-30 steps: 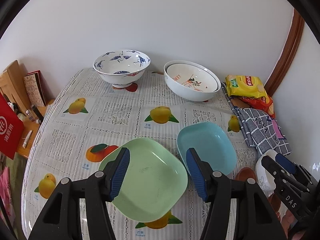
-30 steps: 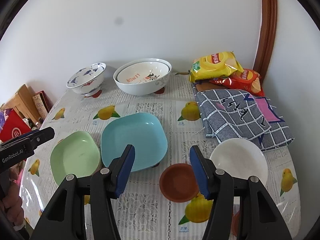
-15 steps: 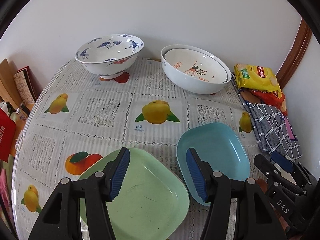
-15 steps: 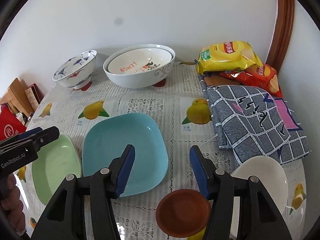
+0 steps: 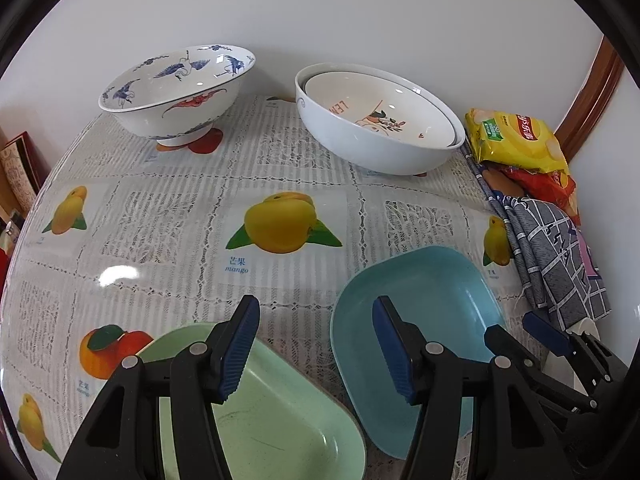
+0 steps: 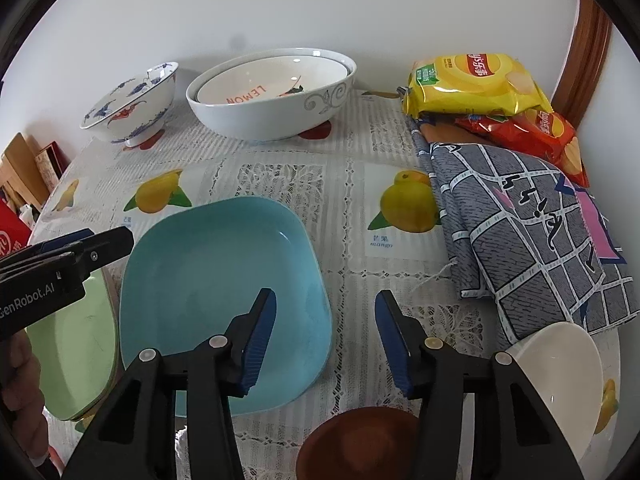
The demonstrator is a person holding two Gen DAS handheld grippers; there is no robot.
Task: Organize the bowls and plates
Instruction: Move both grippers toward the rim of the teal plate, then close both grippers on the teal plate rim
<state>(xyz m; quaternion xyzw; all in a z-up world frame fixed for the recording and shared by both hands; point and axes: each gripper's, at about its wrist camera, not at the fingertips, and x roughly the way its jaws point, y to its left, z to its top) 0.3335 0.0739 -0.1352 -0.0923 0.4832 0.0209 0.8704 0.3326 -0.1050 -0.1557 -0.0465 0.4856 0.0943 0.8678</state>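
Left hand-held gripper [image 5: 316, 344] hangs about half open over the near edge of the worktop [image 5: 168, 216], nothing between its blue pads; its left finger is over the green plate [image 5: 280, 420], its right finger over the near-left part of the blue plate [image 5: 424, 296]. Right hand-held gripper [image 6: 326, 338] has jaws closing, nothing caught between them; left finger over the blue plate's near-right corner, right finger over bare cloth. Green and blue plates lie flat side by side, just beside each other at the near side, green to the left. Brown saucer [image 6: 360, 436] sits at the near edge just right of the blue plate, partly hidden by the right gripper; white dish [image 6: 560, 372] near right, its far rim against the grey checked cloth [image 6: 532, 232]. At the far side by the wall: blue-and-white patterned bowl [image 5: 176, 92] on the left, and a large white bowl [image 5: 372, 140] with a smaller lemon-print bowl [image 5: 380, 108] nested inside it. Yellow snack bag [image 6: 472, 84] and red snack bag [image 6: 536, 136] lie in the far right corner. A hand [image 6: 20, 392] shows at the left edge in the right wrist view.
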